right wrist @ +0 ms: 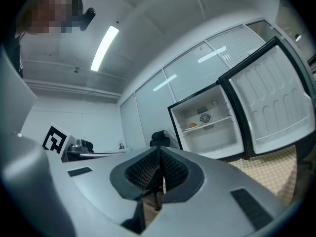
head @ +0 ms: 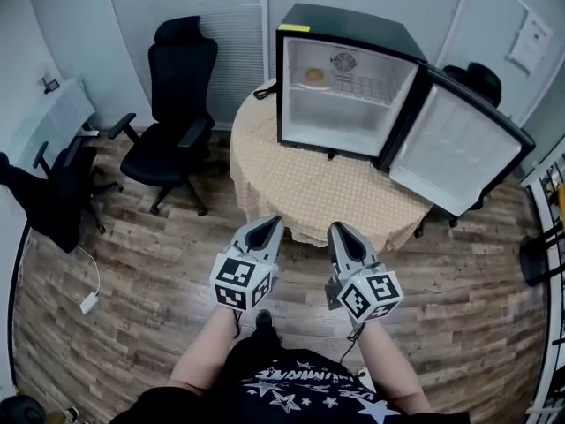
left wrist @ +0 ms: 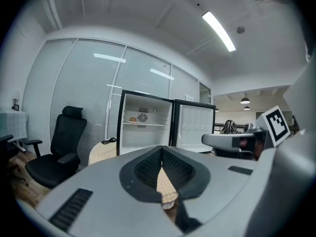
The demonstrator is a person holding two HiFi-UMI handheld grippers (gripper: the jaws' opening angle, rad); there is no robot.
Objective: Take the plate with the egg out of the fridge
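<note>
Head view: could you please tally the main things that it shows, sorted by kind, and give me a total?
Fridge: 1
Round table: 1
Black office chairs: 3
Plate with egg: 1
Hand-held grippers, left and right: 2
Total: 8

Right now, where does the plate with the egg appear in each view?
Head view: plate at upper centre, in the top left of the fridge.
Left gripper view: plate left of centre, at mid-height.
Right gripper view: plate right of centre, just below mid-height.
Shared landmark: the round fan just right of the plate in every view.
</note>
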